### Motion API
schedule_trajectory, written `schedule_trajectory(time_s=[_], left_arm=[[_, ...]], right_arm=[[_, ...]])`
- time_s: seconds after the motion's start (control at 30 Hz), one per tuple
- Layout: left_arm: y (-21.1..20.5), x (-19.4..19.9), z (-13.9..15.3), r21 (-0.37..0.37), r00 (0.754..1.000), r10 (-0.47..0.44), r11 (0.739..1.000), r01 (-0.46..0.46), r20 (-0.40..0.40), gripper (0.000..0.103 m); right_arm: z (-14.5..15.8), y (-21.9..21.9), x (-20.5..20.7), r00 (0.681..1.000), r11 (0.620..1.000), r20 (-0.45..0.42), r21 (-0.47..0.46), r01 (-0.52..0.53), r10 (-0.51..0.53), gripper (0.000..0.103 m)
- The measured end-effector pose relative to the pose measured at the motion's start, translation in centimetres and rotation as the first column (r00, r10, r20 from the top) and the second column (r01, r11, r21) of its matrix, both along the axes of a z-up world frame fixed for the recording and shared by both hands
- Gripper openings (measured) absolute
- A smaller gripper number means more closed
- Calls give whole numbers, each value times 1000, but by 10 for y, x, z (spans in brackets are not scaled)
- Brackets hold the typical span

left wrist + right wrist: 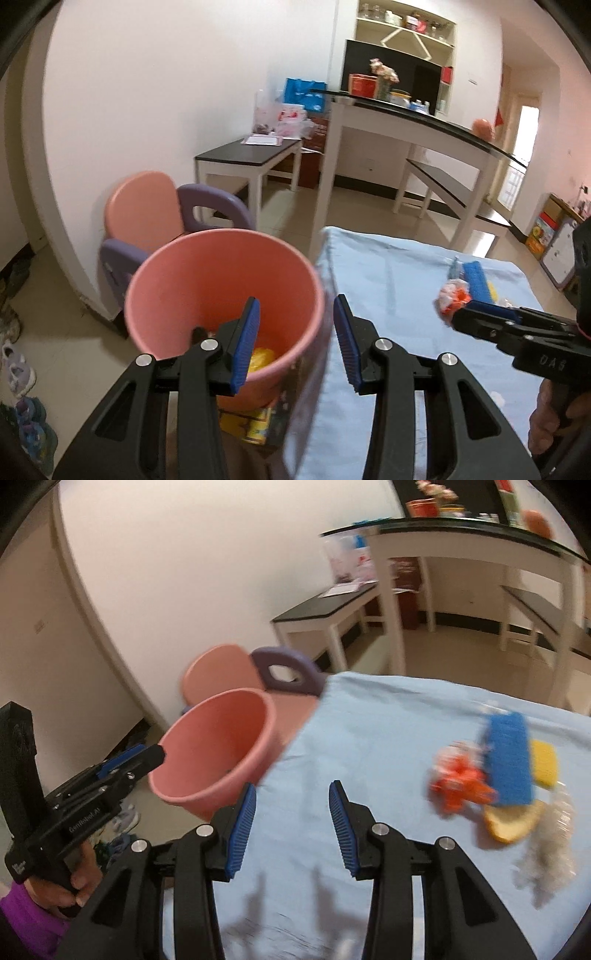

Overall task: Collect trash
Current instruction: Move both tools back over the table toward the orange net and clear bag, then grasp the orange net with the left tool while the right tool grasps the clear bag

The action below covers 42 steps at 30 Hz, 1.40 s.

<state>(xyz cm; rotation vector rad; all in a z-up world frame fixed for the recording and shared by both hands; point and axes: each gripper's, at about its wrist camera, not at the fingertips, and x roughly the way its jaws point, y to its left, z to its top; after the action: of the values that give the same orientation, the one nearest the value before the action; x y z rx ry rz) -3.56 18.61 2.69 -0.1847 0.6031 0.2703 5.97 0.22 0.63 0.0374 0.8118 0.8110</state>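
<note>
A pink bucket [221, 284] stands off the left edge of the blue-clothed table [388, 280], with yellow trash [262, 358] at its bottom. My left gripper [297, 343] is open and empty above the bucket's right rim. My right gripper [291, 827] is open and empty over the table [369, 738]; it also shows in the left wrist view [465, 314]. A trash pile lies on the cloth to its right: an orange-white wrapper [458, 779], a blue pack [509, 757], a yellow piece [543, 764], a peel [513, 823] and clear plastic [546, 853]. The bucket [218, 753] sits left of the table.
A pink and purple child's chair [155, 214] stands behind the bucket. White tables with black tops [251, 155] stand further back. Shoes [18, 369] lie on the floor at left. A colourful box [251, 424] sits under the bucket.
</note>
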Motion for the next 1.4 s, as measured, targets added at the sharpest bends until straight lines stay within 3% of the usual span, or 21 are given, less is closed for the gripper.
schedule_trajectory(time_s=[0.33,0.7,0.9,1.03,1.27,1.4], left_arm=[[-67,46,8,27,989,-149,988,149,-3,42],[-133,90,-6,51,949,-310,948,314,-63,42],[-160,115,-21,66,924,-367,925,375,-107,42],[-169,131,-32,32,913,-384,920,391,-135,42],[-173,160,-60,-17,907,-363,930,368,-215,42],[-168,173,-70,-86,907,-345,939,334,-242,42]], right_arm=[[-4,-106,14,967,966,12,-34,255,-254,40],[-26,-209,33,876,876,-34,-58,479,-481,41],[-41,-216,40,874,878,-86,-48,476,-478,41],[-44,-210,44,886,891,-91,-40,453,-454,41],[-52,-205,49,890,898,-120,-40,439,-440,42],[-57,-205,53,890,900,-136,-38,434,-435,47]])
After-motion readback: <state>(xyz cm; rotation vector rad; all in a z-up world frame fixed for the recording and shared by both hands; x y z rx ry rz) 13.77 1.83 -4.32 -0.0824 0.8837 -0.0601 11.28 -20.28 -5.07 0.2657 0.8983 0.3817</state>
